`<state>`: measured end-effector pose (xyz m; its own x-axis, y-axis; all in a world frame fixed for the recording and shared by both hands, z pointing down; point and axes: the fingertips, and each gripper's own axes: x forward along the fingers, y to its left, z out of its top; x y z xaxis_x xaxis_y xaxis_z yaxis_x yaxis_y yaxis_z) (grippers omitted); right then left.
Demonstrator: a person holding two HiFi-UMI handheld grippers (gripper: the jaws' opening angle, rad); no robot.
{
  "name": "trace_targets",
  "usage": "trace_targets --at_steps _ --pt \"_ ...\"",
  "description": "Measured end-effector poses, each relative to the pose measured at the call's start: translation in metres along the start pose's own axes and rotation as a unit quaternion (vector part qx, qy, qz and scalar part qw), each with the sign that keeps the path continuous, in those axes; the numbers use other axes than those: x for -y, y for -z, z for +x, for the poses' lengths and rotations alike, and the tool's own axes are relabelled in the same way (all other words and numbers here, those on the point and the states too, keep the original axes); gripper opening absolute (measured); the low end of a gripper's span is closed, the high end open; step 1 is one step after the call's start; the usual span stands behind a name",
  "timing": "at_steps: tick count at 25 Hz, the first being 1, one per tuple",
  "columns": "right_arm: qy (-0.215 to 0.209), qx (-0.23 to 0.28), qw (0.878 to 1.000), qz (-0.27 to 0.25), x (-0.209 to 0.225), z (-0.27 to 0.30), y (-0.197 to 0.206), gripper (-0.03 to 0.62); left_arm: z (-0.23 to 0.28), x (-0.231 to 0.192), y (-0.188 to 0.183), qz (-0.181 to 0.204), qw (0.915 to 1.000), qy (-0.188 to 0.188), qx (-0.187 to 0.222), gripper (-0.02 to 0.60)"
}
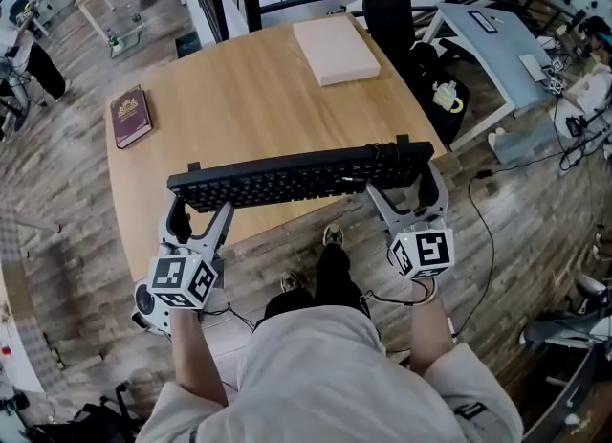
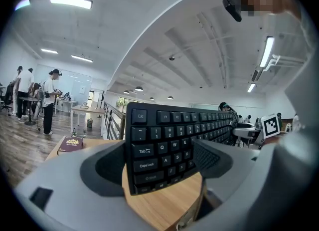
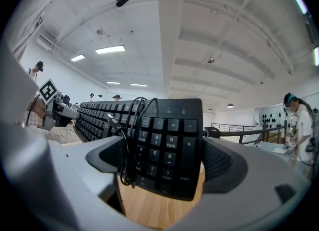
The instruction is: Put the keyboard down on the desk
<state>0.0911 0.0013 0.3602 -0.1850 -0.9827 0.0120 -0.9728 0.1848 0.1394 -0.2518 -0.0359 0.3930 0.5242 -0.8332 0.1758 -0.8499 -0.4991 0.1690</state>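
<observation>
Grips the black keyboard at both ends, level across the near edge of the wooden desk, long side running left to right in the head view. On the left gripper, jaws clamped on the Esc, Tab and Caps Lock end, one pad behind the board and one on the key face, as seen in the left gripper view. On the right gripper, jaws clamped the same way on the number-pad end. Tilts the keyboard up so that the keys face back toward the person and both gripper cameras. Shows pale desk wood directly under the lower edge in both gripper views; cannot tell whether that edge touches the wood or hangs just above it. Carries a black cable looped in a bundle over the key face just beside the number pad, hanging down next to the right gripper's inner jaw. Elsewhere on the desk, well apart from the keyboard: a dark red book near the left edge and a flat pale pink pad toward the far right corner. Beyond that corner, a black chair on the plank floor.
</observation>
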Motion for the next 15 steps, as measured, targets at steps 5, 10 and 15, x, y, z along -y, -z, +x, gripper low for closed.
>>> trace_targets --at_steps 5,10,15 --pt "-0.010 0.006 1.000 0.000 -0.001 0.026 0.015 0.480 0.016 -0.016 0.009 0.000 0.9999 -0.011 0.004 0.422" --pt "-0.022 -0.011 1.000 0.003 0.017 0.078 0.013 0.480 0.058 -0.033 -0.003 -0.011 0.9996 -0.022 -0.011 0.422" --pt "-0.035 -0.015 0.999 0.003 0.038 0.110 0.021 0.480 0.089 -0.034 -0.003 -0.016 0.9991 -0.036 -0.014 0.422"
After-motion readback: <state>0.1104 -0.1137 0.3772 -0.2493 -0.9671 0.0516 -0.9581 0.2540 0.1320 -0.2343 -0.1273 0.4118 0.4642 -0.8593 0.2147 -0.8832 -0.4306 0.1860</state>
